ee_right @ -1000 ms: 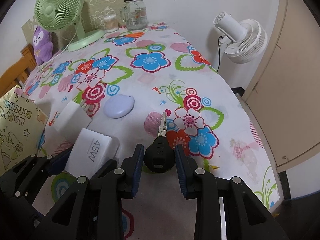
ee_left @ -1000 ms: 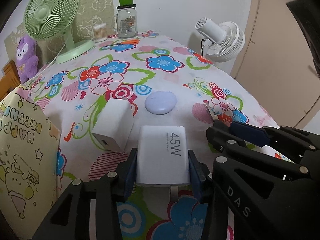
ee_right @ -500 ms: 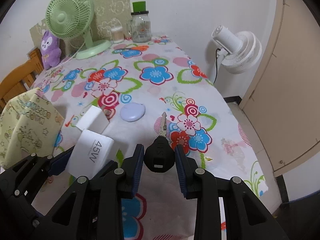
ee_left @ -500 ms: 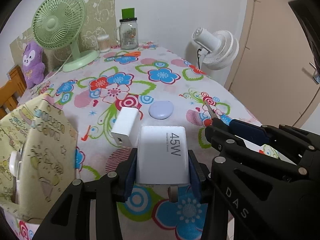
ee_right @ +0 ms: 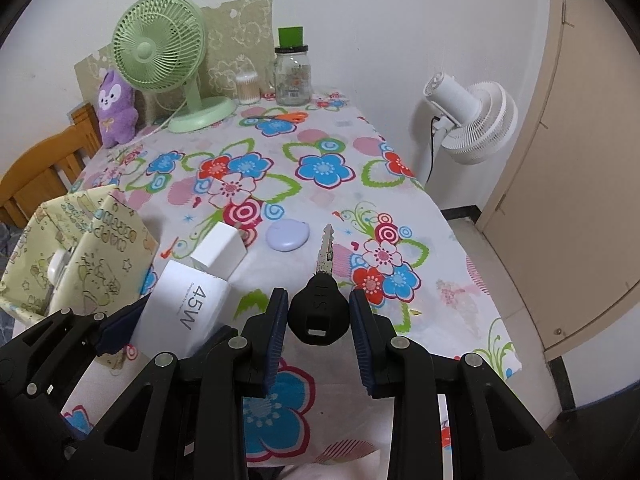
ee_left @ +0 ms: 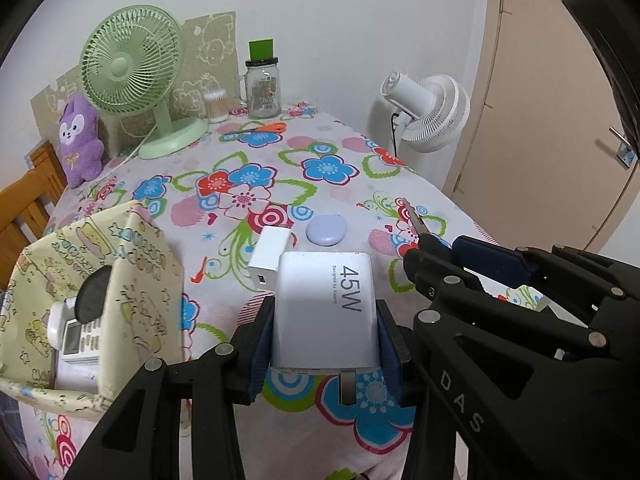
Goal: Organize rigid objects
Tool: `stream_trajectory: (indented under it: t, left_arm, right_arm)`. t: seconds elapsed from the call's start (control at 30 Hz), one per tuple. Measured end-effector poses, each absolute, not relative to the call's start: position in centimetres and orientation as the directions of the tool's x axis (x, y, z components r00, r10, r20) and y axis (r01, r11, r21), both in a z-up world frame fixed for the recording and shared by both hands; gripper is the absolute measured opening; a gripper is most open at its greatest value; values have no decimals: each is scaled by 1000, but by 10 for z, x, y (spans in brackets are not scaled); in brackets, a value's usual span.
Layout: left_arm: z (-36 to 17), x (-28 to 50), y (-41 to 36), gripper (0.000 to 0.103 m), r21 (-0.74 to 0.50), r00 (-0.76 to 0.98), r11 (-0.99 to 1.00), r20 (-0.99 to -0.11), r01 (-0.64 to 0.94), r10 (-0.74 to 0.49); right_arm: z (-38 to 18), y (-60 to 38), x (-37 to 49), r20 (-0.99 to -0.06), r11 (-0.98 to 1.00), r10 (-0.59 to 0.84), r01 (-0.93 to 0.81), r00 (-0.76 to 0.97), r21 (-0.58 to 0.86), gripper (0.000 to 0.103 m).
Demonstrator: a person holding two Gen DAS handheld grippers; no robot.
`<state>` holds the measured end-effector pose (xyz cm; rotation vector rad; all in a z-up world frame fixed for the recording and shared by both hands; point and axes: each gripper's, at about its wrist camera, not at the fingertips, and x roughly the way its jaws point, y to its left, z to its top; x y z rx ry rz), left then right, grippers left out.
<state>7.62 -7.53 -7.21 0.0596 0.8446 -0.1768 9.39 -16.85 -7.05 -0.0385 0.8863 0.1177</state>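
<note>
My left gripper (ee_left: 326,320) is shut on a white 45W charger (ee_left: 326,304) and holds it above the flowered table; the charger also shows in the right wrist view (ee_right: 188,304). My right gripper (ee_right: 318,312) is shut on a black-headed key (ee_right: 320,308), blade pointing forward, held above the table. A smaller white charger (ee_left: 270,256) and a lilac oval case (ee_left: 327,231) lie on the cloth ahead. A yellow patterned gift bag (ee_left: 136,288) stands at the left, open, with a remote control (ee_left: 76,340) inside.
A green desk fan (ee_left: 136,80), a purple plush (ee_left: 78,140), a glass jar (ee_left: 263,88), cotton swabs and orange scissors (ee_left: 264,128) stand at the far end. A white floor fan (ee_left: 432,112) and a door are to the right. A wooden chair is at far left.
Both grippers have risen and pulled back from the table, carrying the charger and the key. The gift bag's open top and the remote inside have come into view.
</note>
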Motion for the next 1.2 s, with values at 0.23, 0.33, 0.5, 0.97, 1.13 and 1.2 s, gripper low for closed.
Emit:
stream_trajectory:
  t: [0.23, 0.33, 0.5, 0.97, 1.13, 1.2]
  left_arm:
    - [-58, 68, -69, 48, -7, 660, 984, -741, 176, -123]
    - [-52, 65, -66, 48, -2, 669, 985, -734, 172, -119]
    - [-39, 62, -60, 48, 1, 681, 986, -723, 168, -115]
    - [-14, 58, -35, 48, 13, 701, 987, -706, 162, -105]
    - [-9, 58, -22, 48, 11, 707, 989, -700, 147, -97]
    - [-8, 58, -14, 48, 8, 709, 991, -700, 132, -89]
  right_arm:
    - [-56, -160, 85, -762, 992, 97, -127, 640, 19, 34]
    - [-49, -157, 82, -755, 991, 102, -131, 647, 21, 34]
    - [-37, -151, 79, -744, 990, 109, -141, 659, 20, 34]
    - [-10, -129, 77, -719, 984, 146, -174, 679, 35, 34]
    - [-4, -114, 79, -713, 981, 160, -192, 683, 36, 34]
    - [-3, -107, 81, -712, 978, 169, -204, 682, 36, 34]
